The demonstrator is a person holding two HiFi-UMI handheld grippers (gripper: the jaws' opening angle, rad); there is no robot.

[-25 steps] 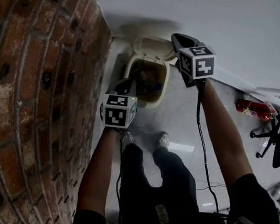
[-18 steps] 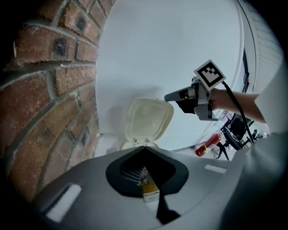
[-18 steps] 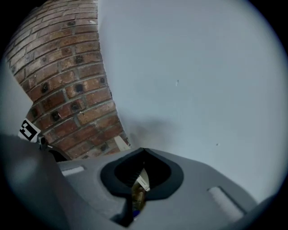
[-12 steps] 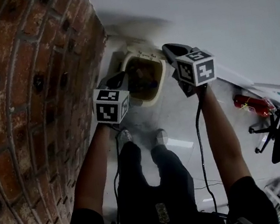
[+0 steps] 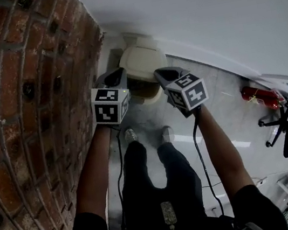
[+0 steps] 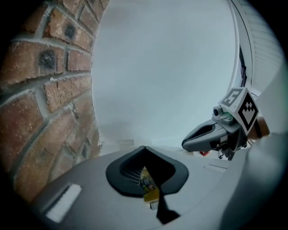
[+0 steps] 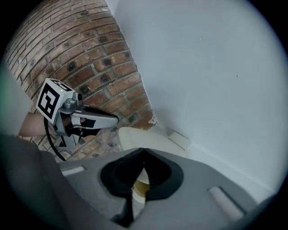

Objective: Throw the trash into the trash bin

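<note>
Red brick wall (image 5: 16,105) down the left of the head view, white plaster wall (image 5: 196,4) across the top, pale tiled floor (image 5: 215,100) at right. Tucked into the corner at upper middle: cream plastic trash bin (image 5: 143,62), lid down flat now. Half a second back, lid up and dark contents on show; now covered, nothing of the inside visible.

Right gripper (image 5: 162,74) lower and further left in the frame than a second ago, tip near the lid's right edge. Jaws pressed together on nothing, only the cream lid showing through the slit below the pads in the right gripper view.

Left gripper (image 5: 116,73) barely shifted, beside the bin's left edge, jaws likewise together at the tip. In that slit, lower middle of the left gripper view: small yellow printed scrap (image 6: 149,188), pinched there or merely seen beyond, impossible to tell. Trash otherwise out of sight, presumably under the lid.

Reads as the throw finished and the bin closed off, with only that scrap left in doubt.

Writing: none legible. Black-and-white square markers (image 5: 110,105) on both gripper cubes, patterns rather than letters. Print on the yellow scrap too small to read. Red fire extinguisher (image 5: 261,97) lying at right of the head view, label too blurred.
</note>
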